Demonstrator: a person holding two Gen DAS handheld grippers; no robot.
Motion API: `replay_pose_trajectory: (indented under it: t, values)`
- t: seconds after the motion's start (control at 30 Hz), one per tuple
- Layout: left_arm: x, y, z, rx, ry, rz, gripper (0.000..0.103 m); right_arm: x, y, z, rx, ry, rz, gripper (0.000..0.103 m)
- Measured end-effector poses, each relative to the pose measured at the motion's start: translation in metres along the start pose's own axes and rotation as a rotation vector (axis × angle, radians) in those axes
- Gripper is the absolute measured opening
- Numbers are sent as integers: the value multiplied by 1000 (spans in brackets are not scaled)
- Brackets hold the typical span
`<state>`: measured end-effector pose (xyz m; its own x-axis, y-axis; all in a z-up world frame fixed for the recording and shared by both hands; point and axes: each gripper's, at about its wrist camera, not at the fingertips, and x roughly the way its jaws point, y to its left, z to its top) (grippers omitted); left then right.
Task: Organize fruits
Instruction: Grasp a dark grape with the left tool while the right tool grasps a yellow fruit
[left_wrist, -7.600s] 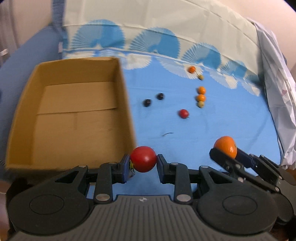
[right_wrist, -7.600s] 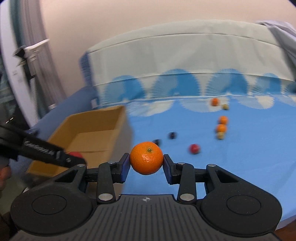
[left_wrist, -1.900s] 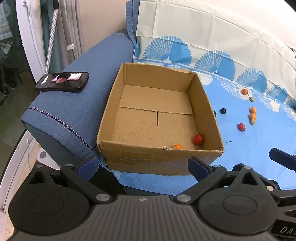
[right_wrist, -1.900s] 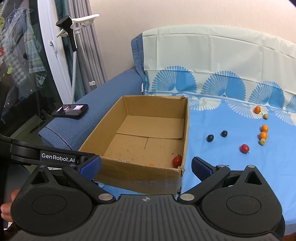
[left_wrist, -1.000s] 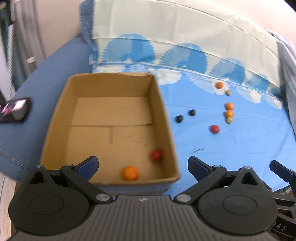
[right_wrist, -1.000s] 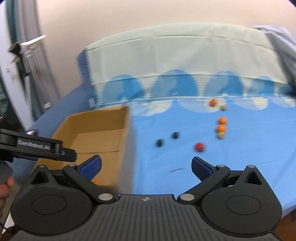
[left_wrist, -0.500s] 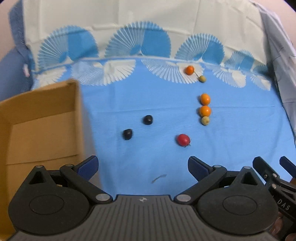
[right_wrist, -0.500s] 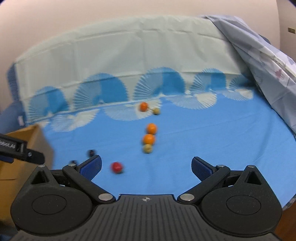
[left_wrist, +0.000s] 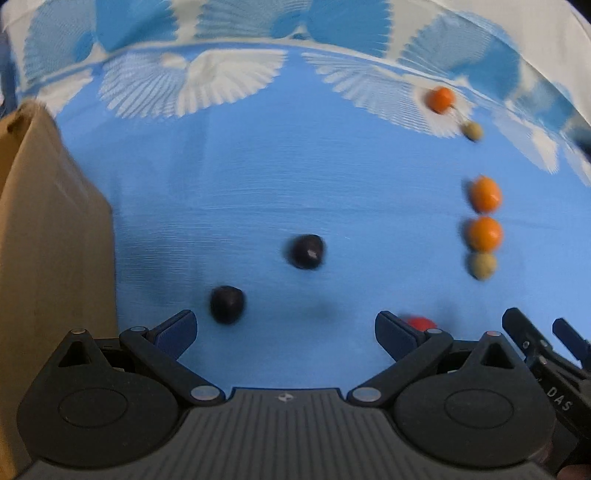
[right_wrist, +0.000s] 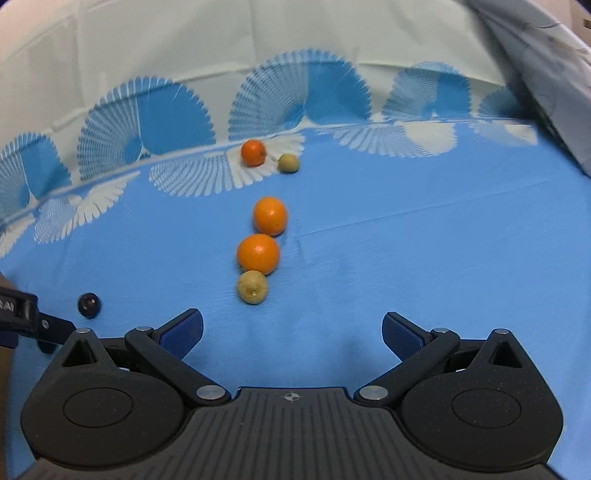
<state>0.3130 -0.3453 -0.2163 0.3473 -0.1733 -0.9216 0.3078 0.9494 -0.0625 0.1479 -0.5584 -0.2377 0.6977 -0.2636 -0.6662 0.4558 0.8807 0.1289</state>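
Observation:
My left gripper (left_wrist: 286, 326) is open and empty, low over the blue cloth. Two dark fruits lie just ahead of it: one (left_wrist: 226, 304) by the left finger, another (left_wrist: 307, 251) farther on. A red fruit (left_wrist: 420, 322) peeks out behind the right finger. My right gripper (right_wrist: 291, 330) is open and empty too. Ahead of it runs a line of fruit: a yellowish one (right_wrist: 252, 287), two oranges (right_wrist: 258, 253) (right_wrist: 270, 215), then a small orange (right_wrist: 253, 152) and a small green fruit (right_wrist: 288, 163) at the back. The cardboard box (left_wrist: 51, 236) stands at the left.
The blue cloth (right_wrist: 424, 240) with white fan patterns covers the surface and rises up the back. A grey-blue fabric (right_wrist: 535, 55) hangs at the far right. The left gripper's finger (right_wrist: 33, 321) shows at the left edge of the right wrist view.
Both grippers, holding a red fruit and an orange at first, are now empty; those fruits lie in the box. Both have swung right from the box and moved closer to the loose fruit.

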Motion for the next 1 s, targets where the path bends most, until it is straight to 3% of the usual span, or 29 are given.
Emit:
replay_pose_trajectory:
  t: [0.1, 0.2, 0.3, 0.43, 0.6, 0.63, 0.67, 0.7, 0.73, 0.77, 0.8, 1.0]
  values:
    - [11, 18, 3, -27, 17, 15, 102, 22, 5, 2, -20, 14, -1, 102]
    - [15, 31, 1, 2, 54, -66, 102, 40, 9, 4, -20, 23, 10, 102]
    - [14, 37, 1, 16, 52, -42, 101, 53, 17, 5, -30, 23, 12, 102]
    - [16, 48, 6, -27, 58, -70, 100, 65, 27, 5, -60, 12, -6, 102]
    - [32, 21, 5, 58, 80, 77, 95, 67, 32, 1, -103, -8, -33, 101]
    - [30, 19, 6, 60, 65, 75, 90, 66, 33, 0, -112, -12, -40, 95]
    - [27, 19, 6, 53, 50, 56, 73, 65, 33, -1, -110, -20, -47, 82]
    - [21, 20, 6, 42, 22, 50, 48, 62, 32, -1, -103, -34, -47, 72]
    - [18, 20, 7, 44, 7, 49, 35, 60, 30, -1, -104, -45, -50, 51]
    - [17, 21, 9, 47, 5, 40, 26, 59, 30, -1, -113, -47, -55, 44]
    - [16, 22, 9, 37, 7, 33, 26, 58, 28, 0, -113, -45, -54, 29]
    - [-15, 19, 1, 42, -55, -39, 26, 28, 20, 6, -63, -51, -10, 27]
